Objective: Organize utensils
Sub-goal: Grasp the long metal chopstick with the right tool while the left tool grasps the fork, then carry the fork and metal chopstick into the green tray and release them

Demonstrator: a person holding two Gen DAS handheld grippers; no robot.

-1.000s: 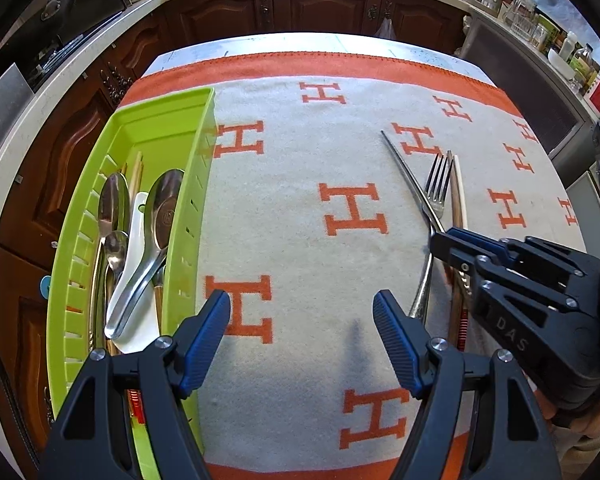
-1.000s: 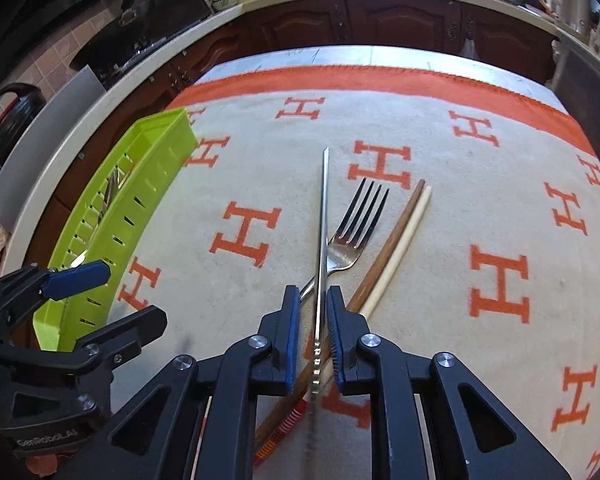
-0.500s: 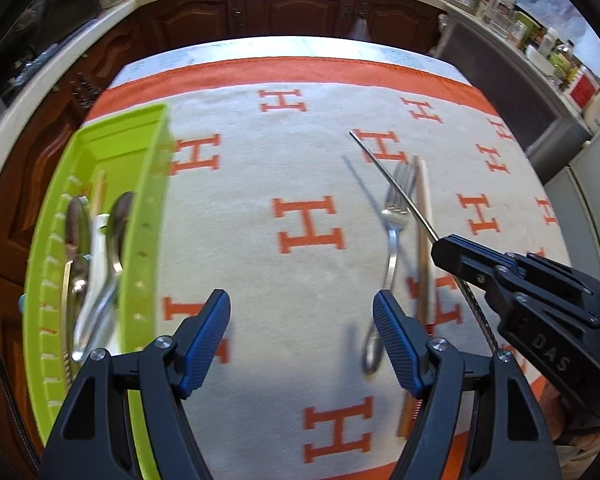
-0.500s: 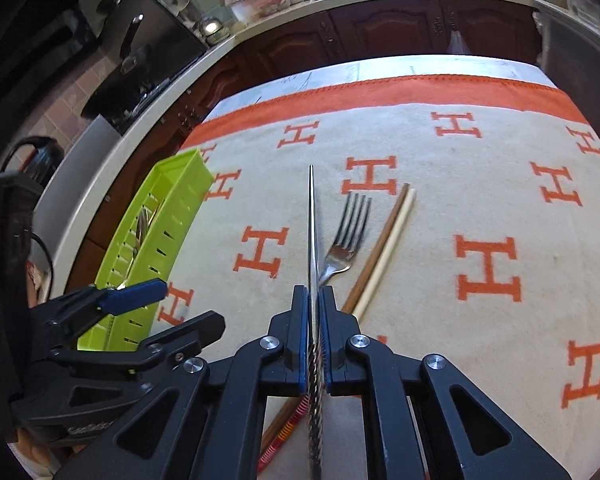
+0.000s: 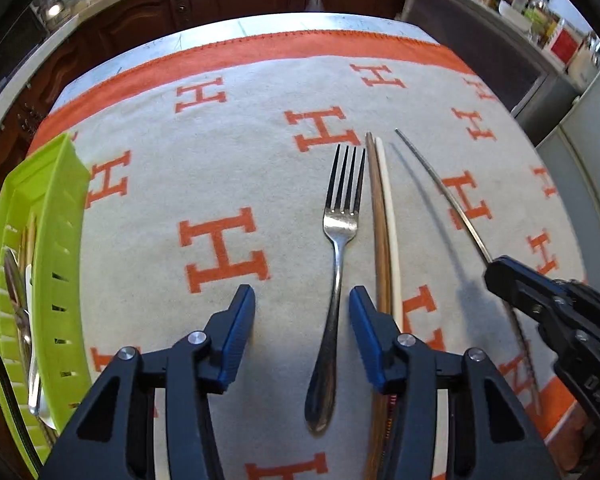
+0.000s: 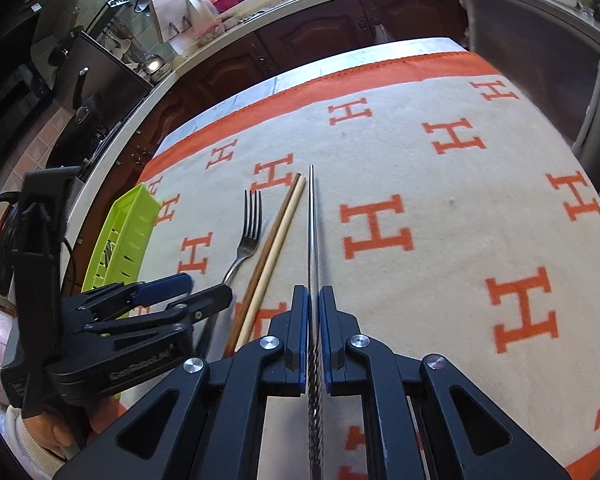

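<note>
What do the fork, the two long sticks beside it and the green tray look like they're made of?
The fork looks like polished steel: it shines with bright glints. The two chopsticks look matte, one brown and probably wood, one cream, wood or plastic, hard to tell. The green tray looks like moulded plastic: an even bright colour with slots in its wall.

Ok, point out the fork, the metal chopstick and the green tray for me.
fork [image 5: 341, 222]: left wrist view, on the neck just below the tines.
metal chopstick [image 6: 312, 236]: right wrist view, on the bare shaft ahead of the jaws.
green tray [image 5: 60, 216]: left wrist view, on its slotted side wall.
</note>
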